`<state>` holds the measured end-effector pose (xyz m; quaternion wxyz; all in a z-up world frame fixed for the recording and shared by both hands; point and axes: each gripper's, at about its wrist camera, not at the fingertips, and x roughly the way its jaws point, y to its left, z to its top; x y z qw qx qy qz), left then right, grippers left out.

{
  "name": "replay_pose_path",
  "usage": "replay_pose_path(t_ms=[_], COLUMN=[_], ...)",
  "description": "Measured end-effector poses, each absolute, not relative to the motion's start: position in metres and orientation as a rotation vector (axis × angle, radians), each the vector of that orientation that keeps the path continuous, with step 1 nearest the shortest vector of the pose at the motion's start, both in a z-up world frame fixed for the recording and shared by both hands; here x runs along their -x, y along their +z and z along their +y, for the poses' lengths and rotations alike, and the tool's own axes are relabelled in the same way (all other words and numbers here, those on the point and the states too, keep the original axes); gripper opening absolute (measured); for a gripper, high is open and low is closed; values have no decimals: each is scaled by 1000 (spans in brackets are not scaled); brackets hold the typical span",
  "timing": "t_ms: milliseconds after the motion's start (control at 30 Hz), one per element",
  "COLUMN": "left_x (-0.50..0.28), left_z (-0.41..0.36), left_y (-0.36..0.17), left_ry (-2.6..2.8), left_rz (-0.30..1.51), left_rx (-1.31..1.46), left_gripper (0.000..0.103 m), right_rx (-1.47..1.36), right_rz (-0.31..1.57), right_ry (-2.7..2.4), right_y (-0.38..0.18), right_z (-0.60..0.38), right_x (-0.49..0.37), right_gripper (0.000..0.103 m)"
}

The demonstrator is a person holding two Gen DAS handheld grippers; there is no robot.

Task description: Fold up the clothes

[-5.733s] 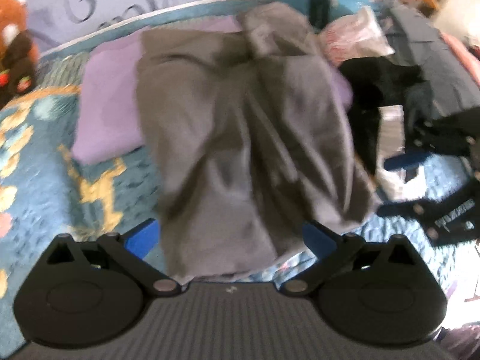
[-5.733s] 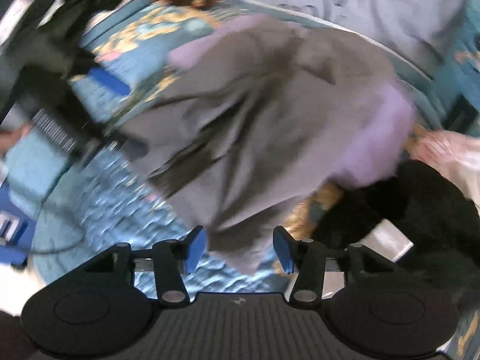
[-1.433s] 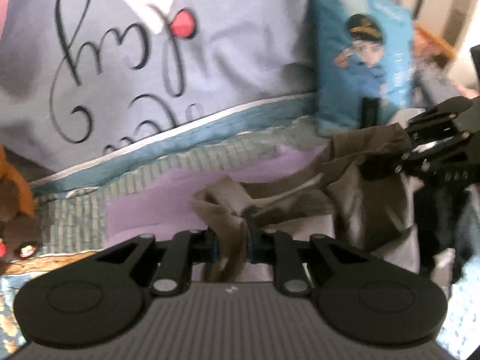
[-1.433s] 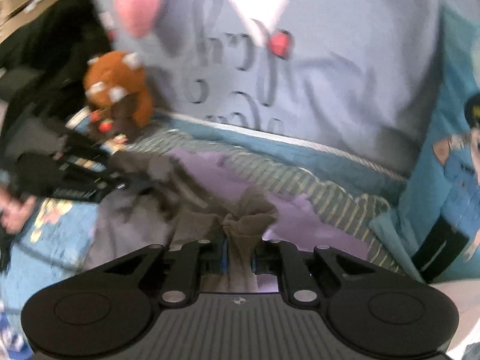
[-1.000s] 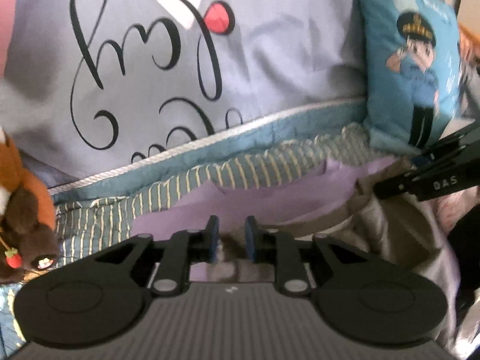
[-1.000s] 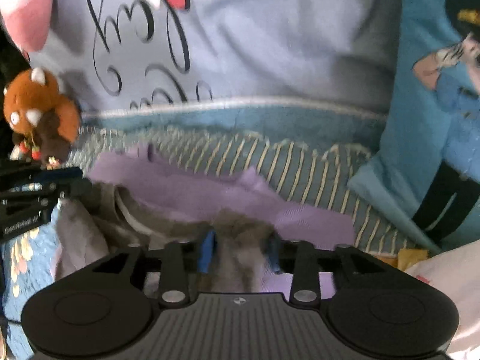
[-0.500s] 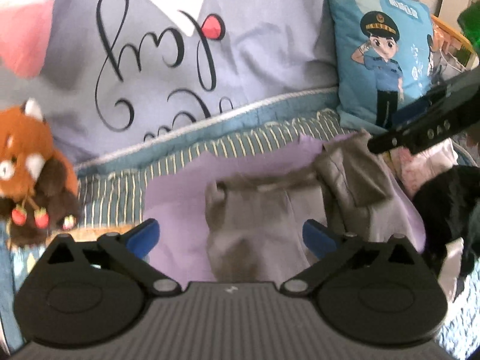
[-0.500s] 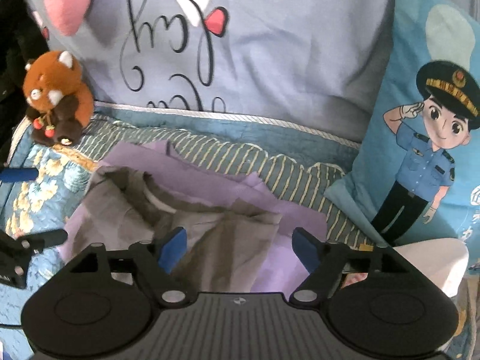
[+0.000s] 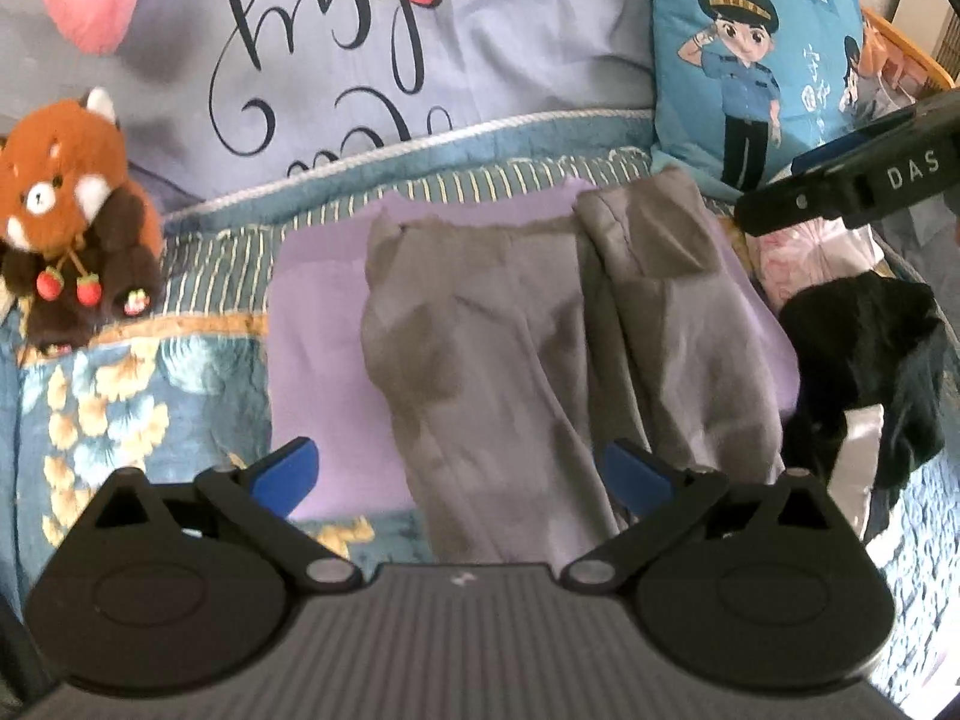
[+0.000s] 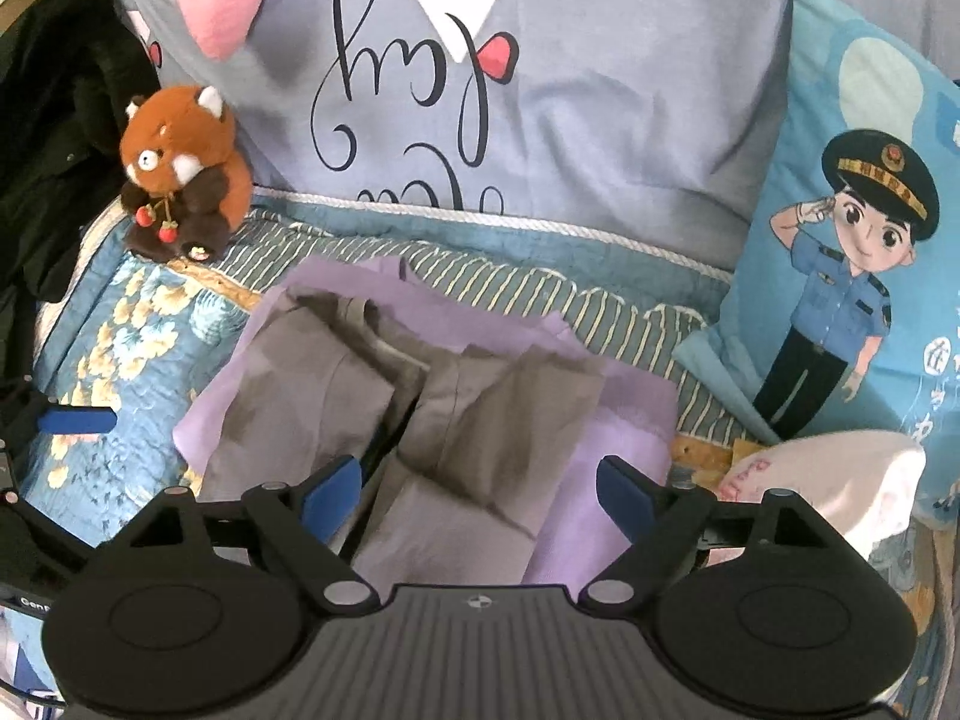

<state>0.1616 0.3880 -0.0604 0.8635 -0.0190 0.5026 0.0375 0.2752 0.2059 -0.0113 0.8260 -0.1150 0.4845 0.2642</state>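
To the left of the left gripper (image 9: 461, 474) and beyond it, a red panda plush (image 9: 72, 210) sits on the blue floral quilt (image 9: 108, 396). The gripper's jaws are spread wide and hold nothing. Straight ahead of them the grey garment (image 9: 516, 348) lies folded on a purple one (image 9: 324, 348). Further right, the right gripper (image 10: 479, 491) hovers over the same grey cloth, its jaws opening and empty. A cartoon officer pillow (image 10: 852, 276) stands beyond it to the right.

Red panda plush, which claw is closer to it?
Left. The left claw is over the grey garment on the red panda plush side; the right claw, jaws opening with nothing gripped, is across the garment by the police-cartoon pillow.
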Motion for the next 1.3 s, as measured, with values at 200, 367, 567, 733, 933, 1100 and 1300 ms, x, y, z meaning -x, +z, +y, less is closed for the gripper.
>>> replay_pose_path(t_ms=[200,367,567,733,933,1100,1300], left_x=[-147,-139,-131,-124,-113,-99,-85], left_z=[379,377,378,380,387,399,418], left_y=[-63,-64,-67,-70,-81,-96,-122], left_ry=[99,122,135,144,172,217,274], left_rz=[1074,1086,1106,1119,1153,1182,1195], left_rx=[59,68,63,61,78,90,112], left_gripper=[103,103,103,103,103,103,103], right_rx=[266,275,278,279,198,85,-16], right_rz=[1036,1028,1028,1037,1078,1146,1200], right_ry=[578,587,593,600,625,619,634], right_y=[-11,-8,-6,-7,-17,-47,-89], right_z=[204,203,204,206,199,164,131], right_x=[-259,-252,-245,-239,-230,-206,-173], right_gripper=[86,87,87,87,90,91,90])
